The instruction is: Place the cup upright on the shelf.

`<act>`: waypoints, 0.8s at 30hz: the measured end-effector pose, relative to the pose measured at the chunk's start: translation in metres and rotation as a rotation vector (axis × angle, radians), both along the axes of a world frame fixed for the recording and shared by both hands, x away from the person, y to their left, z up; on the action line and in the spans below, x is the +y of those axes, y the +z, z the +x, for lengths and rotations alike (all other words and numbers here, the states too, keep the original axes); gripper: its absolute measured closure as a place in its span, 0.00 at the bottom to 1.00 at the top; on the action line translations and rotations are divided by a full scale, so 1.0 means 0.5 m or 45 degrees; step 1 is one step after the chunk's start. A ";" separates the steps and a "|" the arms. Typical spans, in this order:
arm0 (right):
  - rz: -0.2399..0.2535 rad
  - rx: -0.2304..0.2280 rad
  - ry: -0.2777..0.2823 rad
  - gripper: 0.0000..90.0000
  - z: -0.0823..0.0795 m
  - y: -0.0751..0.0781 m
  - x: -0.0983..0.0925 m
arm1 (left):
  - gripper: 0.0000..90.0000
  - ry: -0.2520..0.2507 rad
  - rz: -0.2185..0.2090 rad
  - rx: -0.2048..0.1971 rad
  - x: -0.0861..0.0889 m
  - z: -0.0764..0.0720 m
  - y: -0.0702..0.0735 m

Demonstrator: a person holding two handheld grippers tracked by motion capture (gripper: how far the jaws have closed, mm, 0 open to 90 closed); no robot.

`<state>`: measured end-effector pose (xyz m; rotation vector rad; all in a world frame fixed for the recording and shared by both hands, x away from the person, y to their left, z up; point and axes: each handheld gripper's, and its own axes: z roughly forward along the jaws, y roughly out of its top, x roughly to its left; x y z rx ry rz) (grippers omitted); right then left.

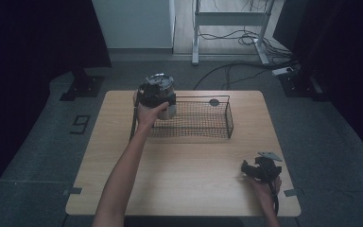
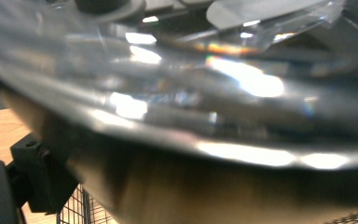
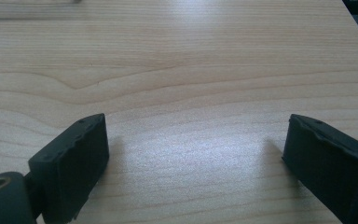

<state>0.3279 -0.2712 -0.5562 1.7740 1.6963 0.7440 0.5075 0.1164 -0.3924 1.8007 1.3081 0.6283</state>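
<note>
No readable writing. Left claw (image 1: 157, 97) clenched on shiny metal pot (image 1: 166, 90) above wire basket (image 1: 203, 124); right claw (image 1: 254, 169) released, resting on worktop (image 1: 194, 165).

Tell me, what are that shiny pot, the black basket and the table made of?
The pot looks like polished metal, probably steel: bright mirror glints along its rim. Its lid seems clear glass or plastic, though blurred. The basket appears to be black-coated wire mesh, since the table shows through its grid. The table looks like pale wood or wood-look laminate, with matte grain lines.
</note>
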 end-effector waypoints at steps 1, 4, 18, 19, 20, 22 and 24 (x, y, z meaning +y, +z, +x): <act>0.000 0.000 0.000 0.07 0.000 0.000 0.000 | 0.04 0.004 -0.001 0.005 -0.001 0.001 -0.005; 0.000 0.000 0.001 0.07 0.000 0.000 0.000 | 0.04 0.011 0.016 0.028 0.000 0.007 -0.020; 0.000 0.000 0.000 0.07 0.000 0.000 0.000 | 0.04 0.079 0.003 0.081 0.011 0.026 -0.074; 0.000 0.000 0.000 0.07 0.000 0.000 0.000 | 0.04 0.080 0.007 0.085 0.011 0.027 -0.078; 0.000 0.000 0.000 0.07 0.000 0.000 0.000 | 0.04 0.078 0.010 0.090 0.012 0.027 -0.081; 0.000 0.000 0.000 0.07 0.000 0.000 0.000 | 0.04 0.086 -0.001 0.090 0.013 0.027 -0.086; 0.000 0.000 0.000 0.07 0.000 0.000 0.000 | 0.04 0.087 -0.005 0.094 0.013 0.028 -0.091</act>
